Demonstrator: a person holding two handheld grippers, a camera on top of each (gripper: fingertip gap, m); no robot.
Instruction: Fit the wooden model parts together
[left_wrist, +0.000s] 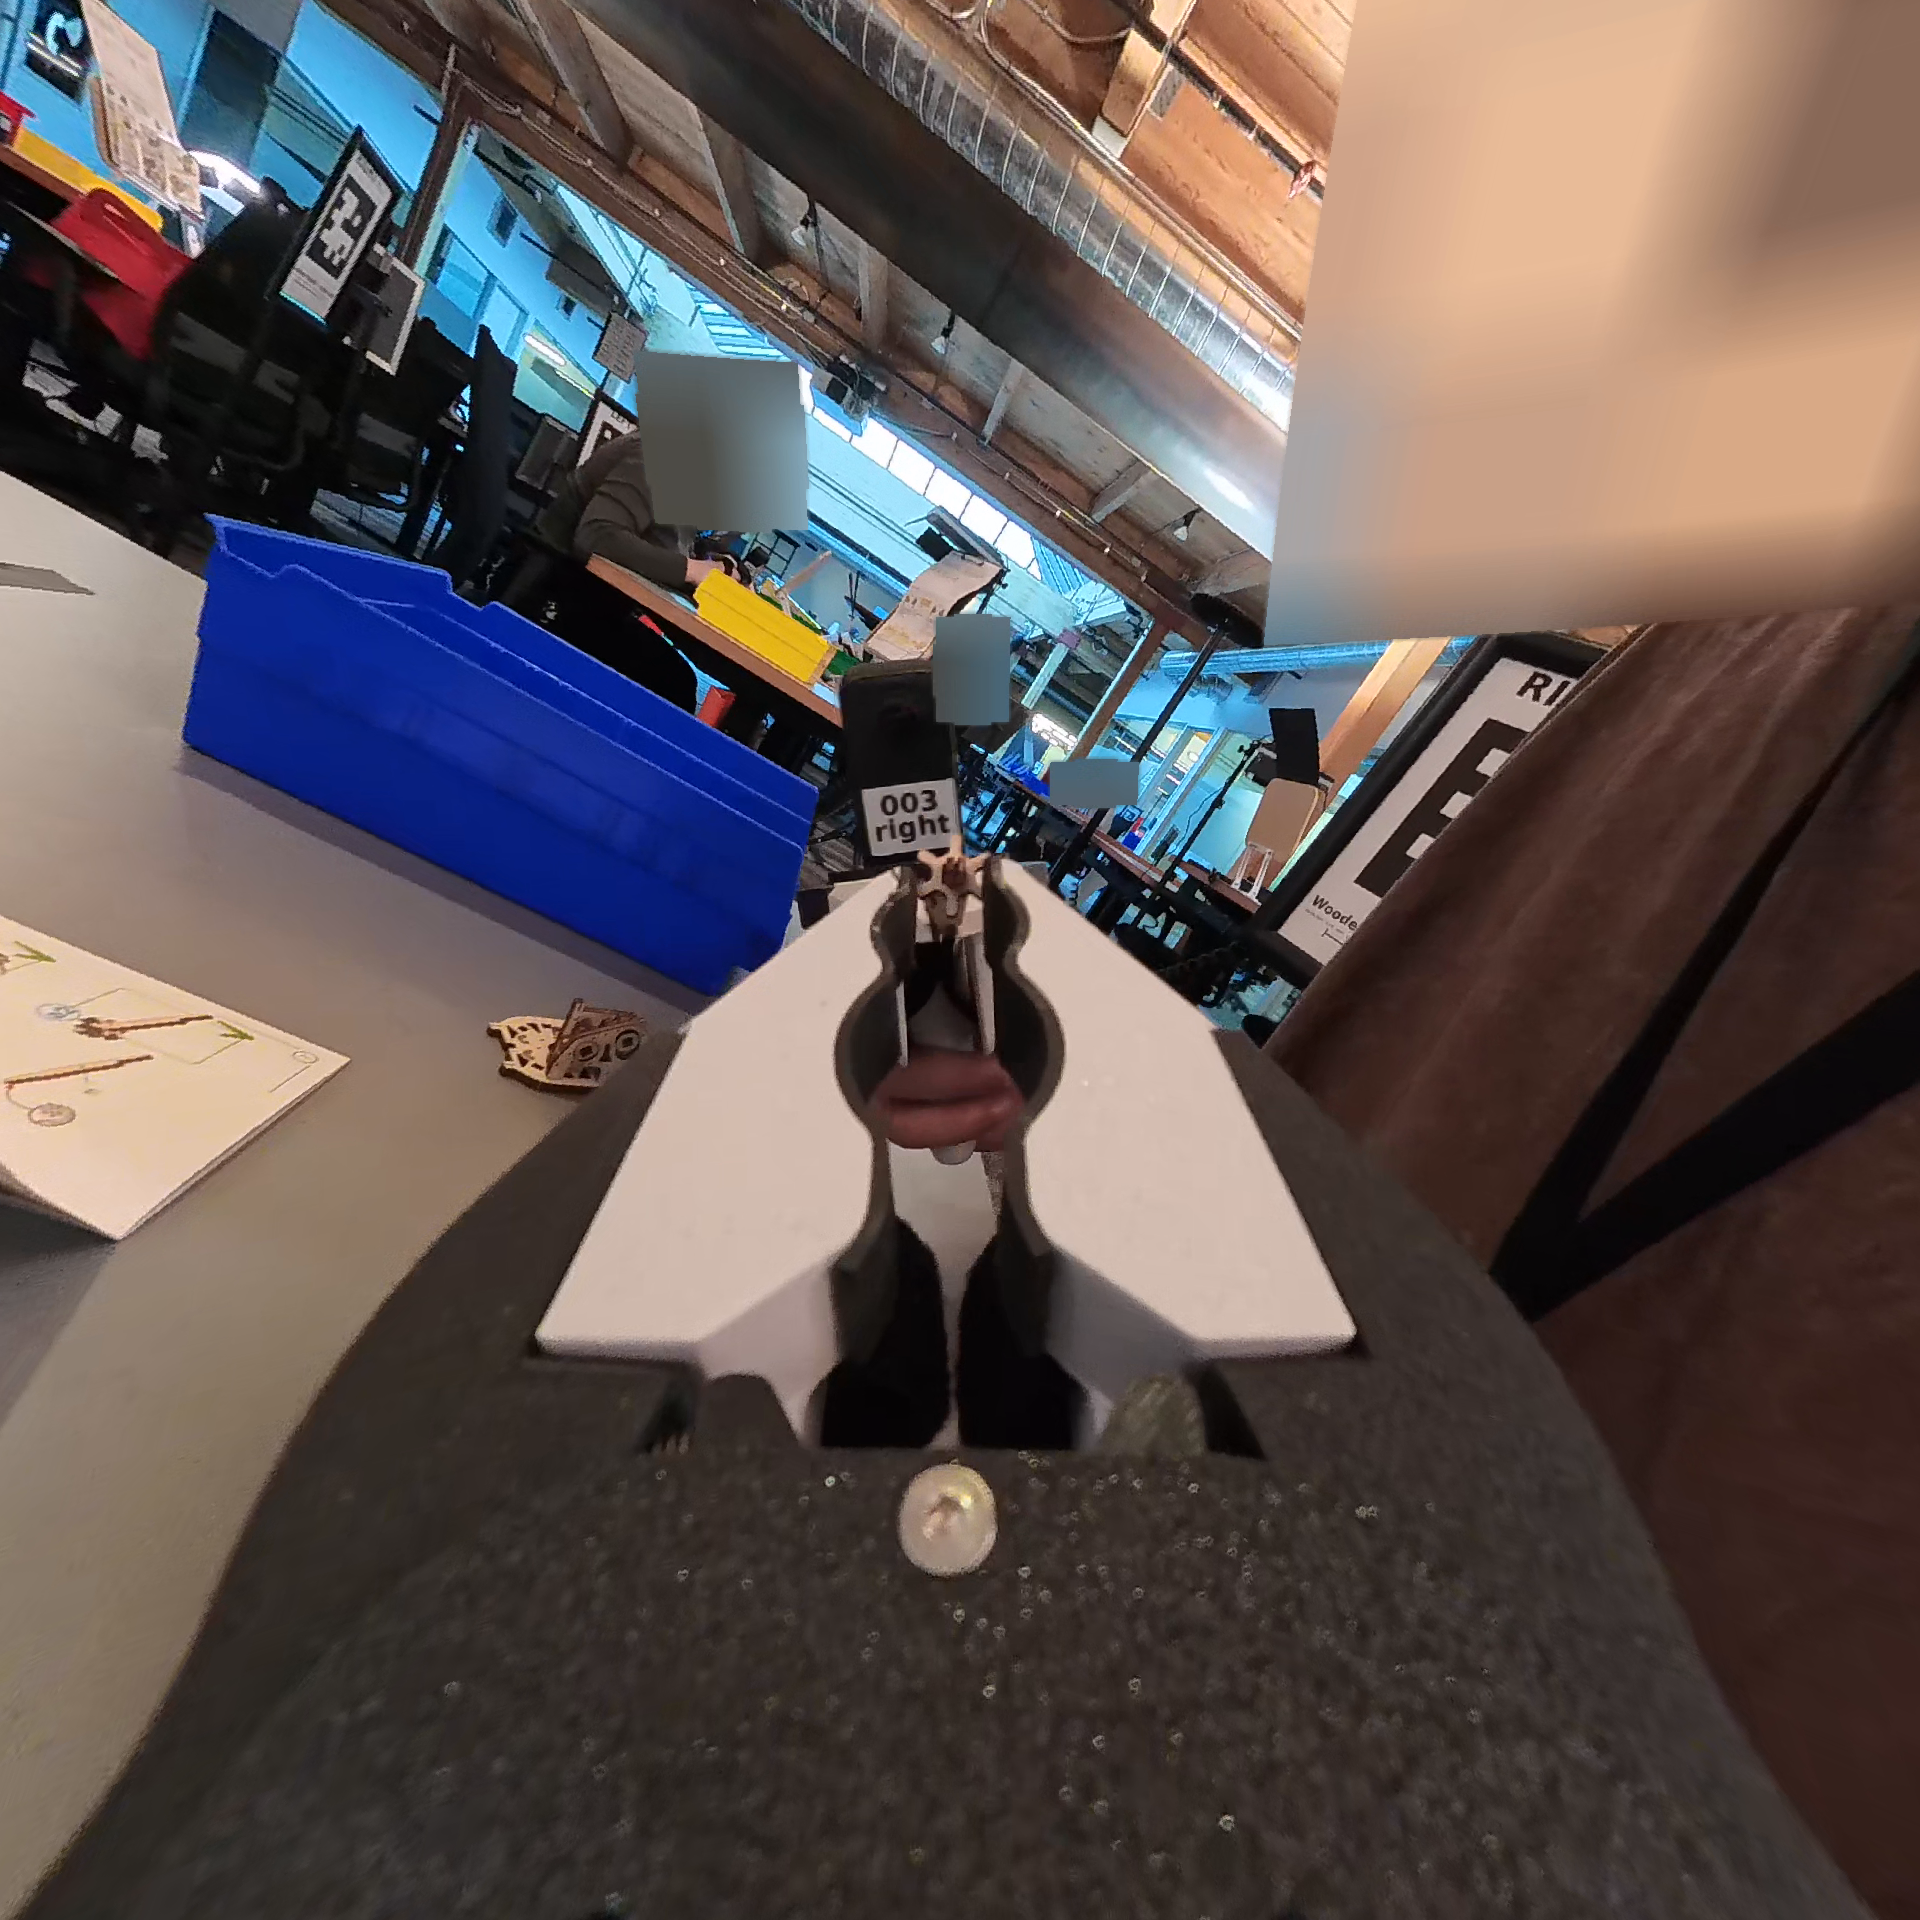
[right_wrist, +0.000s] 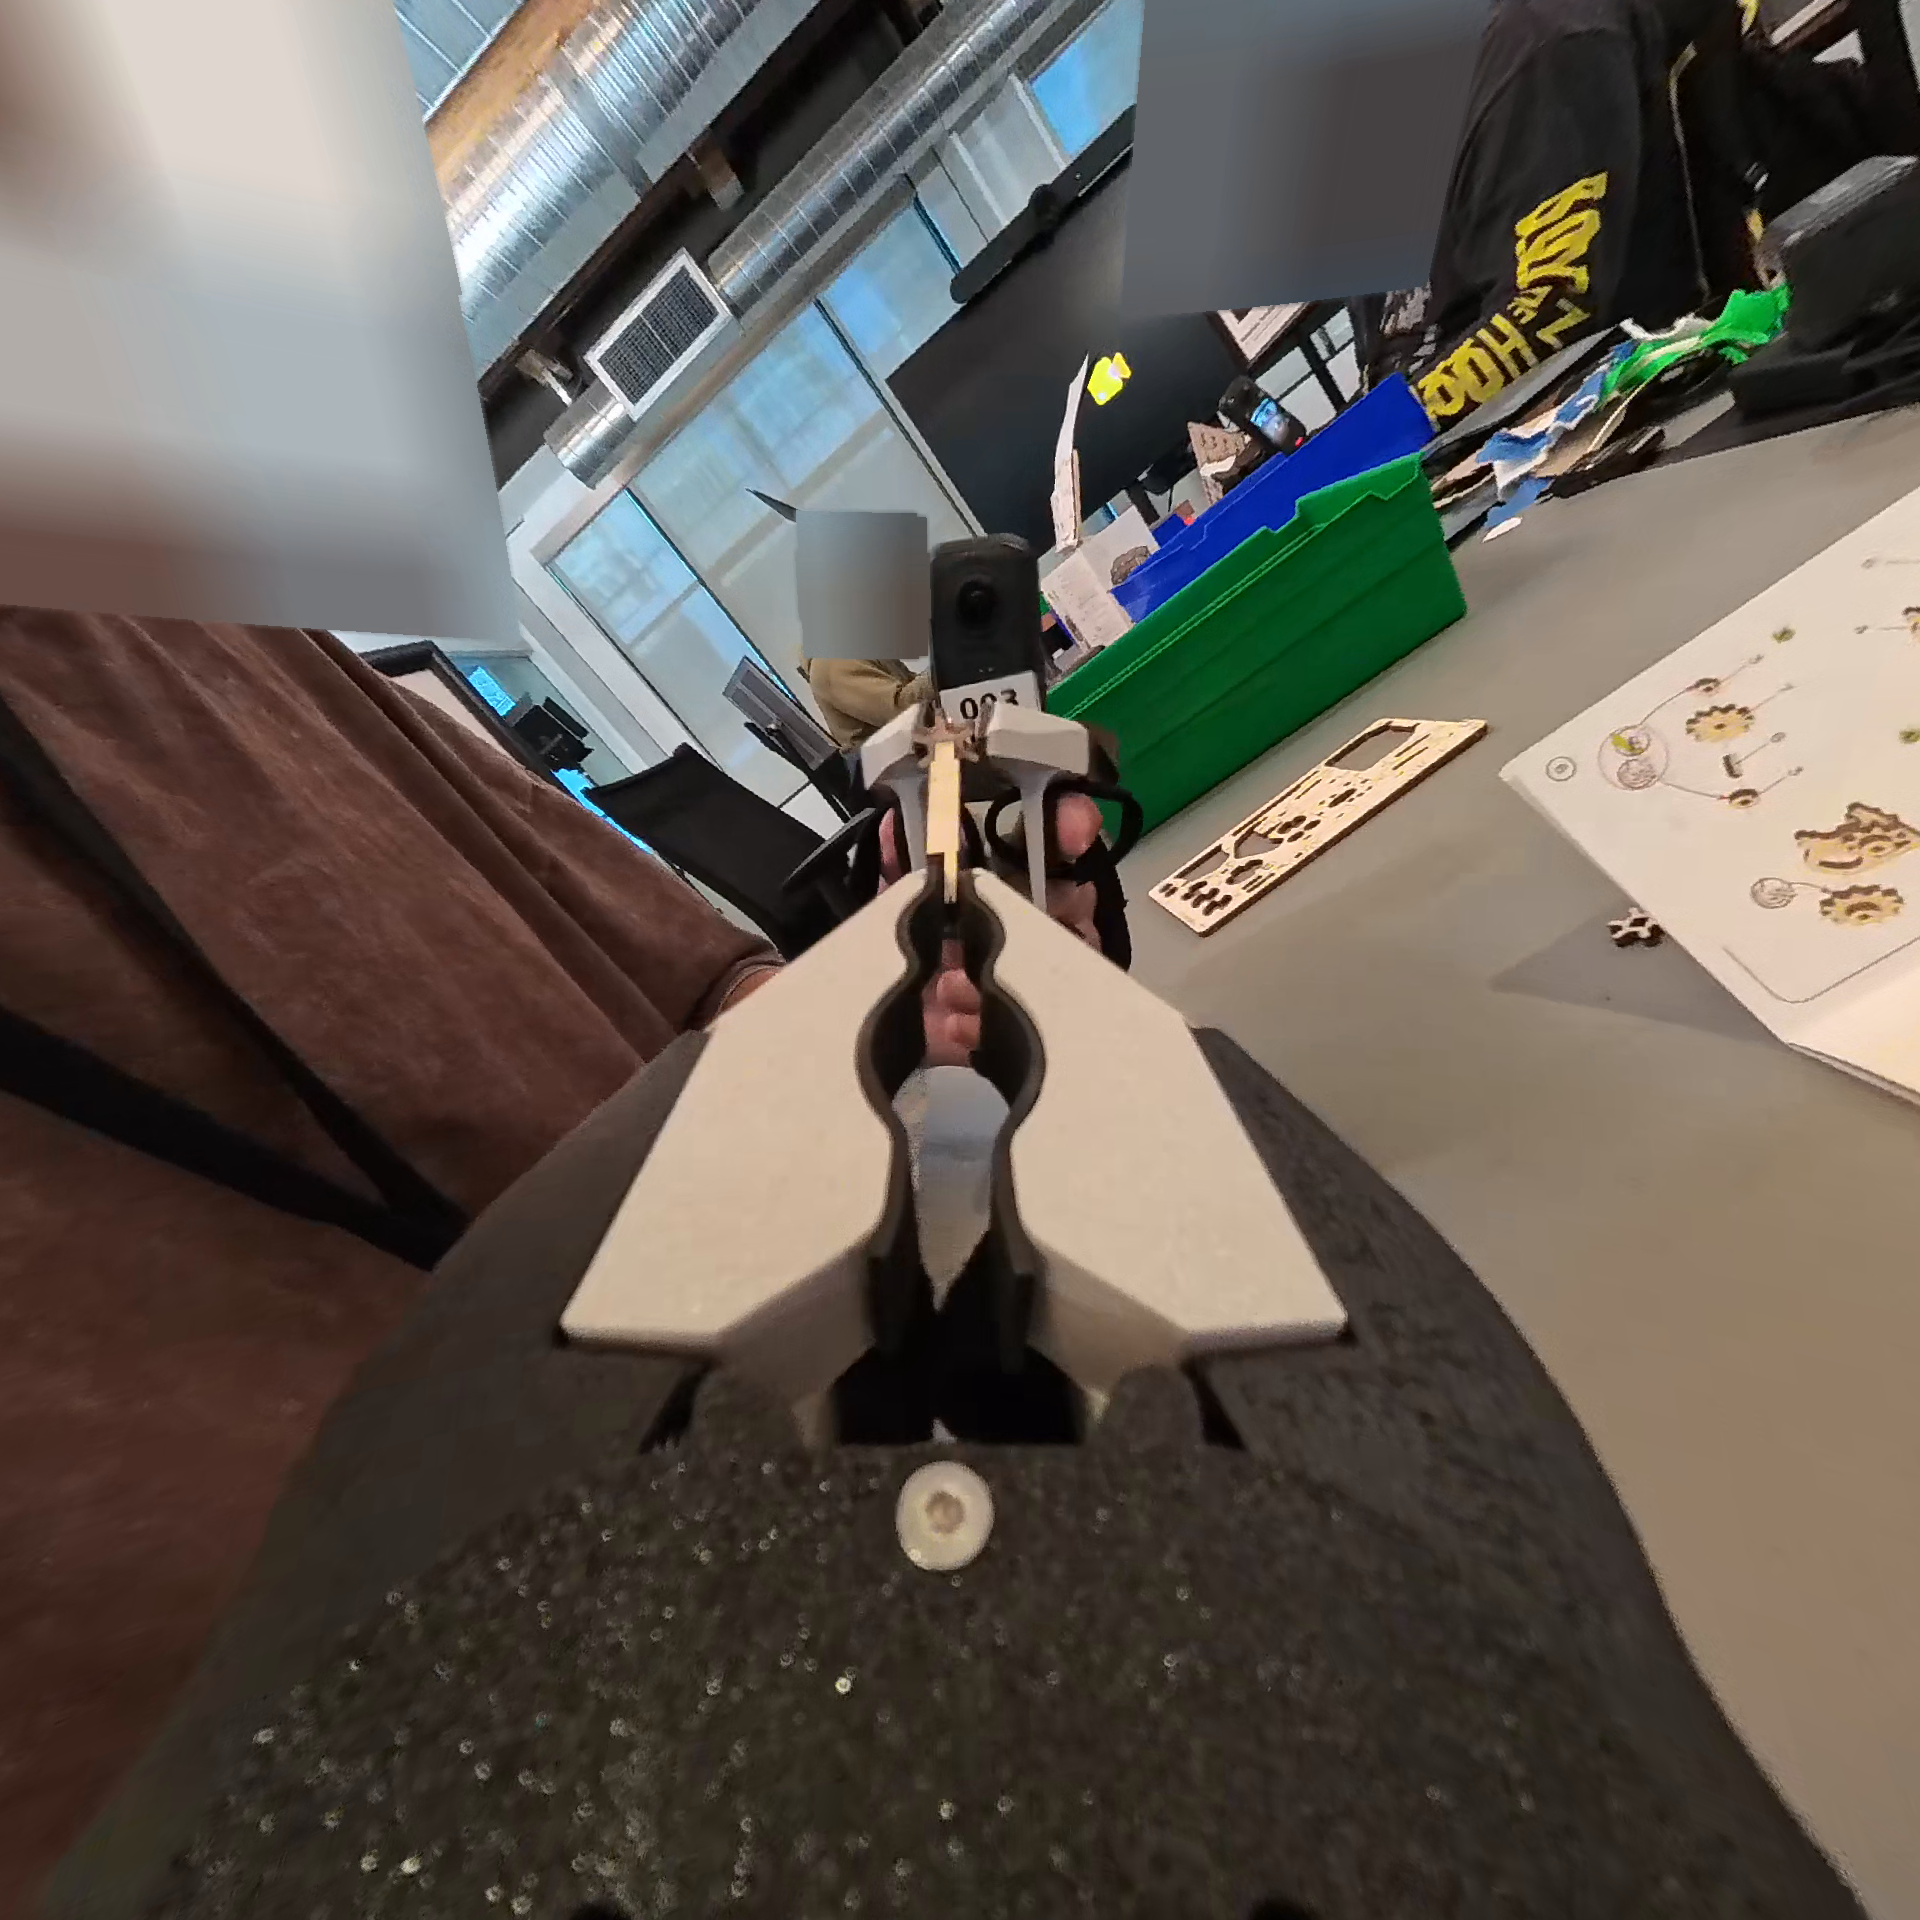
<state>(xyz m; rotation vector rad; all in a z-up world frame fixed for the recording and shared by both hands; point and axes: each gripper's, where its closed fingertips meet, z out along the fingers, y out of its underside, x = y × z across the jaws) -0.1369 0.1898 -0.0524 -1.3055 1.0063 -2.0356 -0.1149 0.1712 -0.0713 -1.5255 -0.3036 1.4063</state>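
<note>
Both grippers are held above the grey table (left_wrist: 312, 935), tips facing each other. My left gripper (left_wrist: 945, 878) is shut on a small pale wooden gear-like piece (left_wrist: 943, 888) at its tips. My right gripper (right_wrist: 948, 902) is shut on a thin wooden stick (right_wrist: 943, 821), which reaches forward to the gear piece (right_wrist: 940, 740) in the left gripper (right_wrist: 951, 746). The stick's far end meets the gear piece; I cannot tell how deep it sits. A small wooden sub-assembly (left_wrist: 569, 1042) lies on the table left of my left gripper.
A blue bin (left_wrist: 468, 748) stands behind the sub-assembly and an instruction booklet (left_wrist: 125, 1091) lies at left. In the right wrist view there are a green bin (right_wrist: 1268, 623), a punched-out wooden sheet (right_wrist: 1320, 821), an instruction sheet (right_wrist: 1766, 810) and a small dark gear (right_wrist: 1634, 927). A person's brown-clad torso (left_wrist: 1662, 1143) is close by. About 4 cm separates my left fingertips from my right. Both grippers' tips are roughly 20 cm from the small wooden sub-assembly (left_wrist: 569, 1042).
</note>
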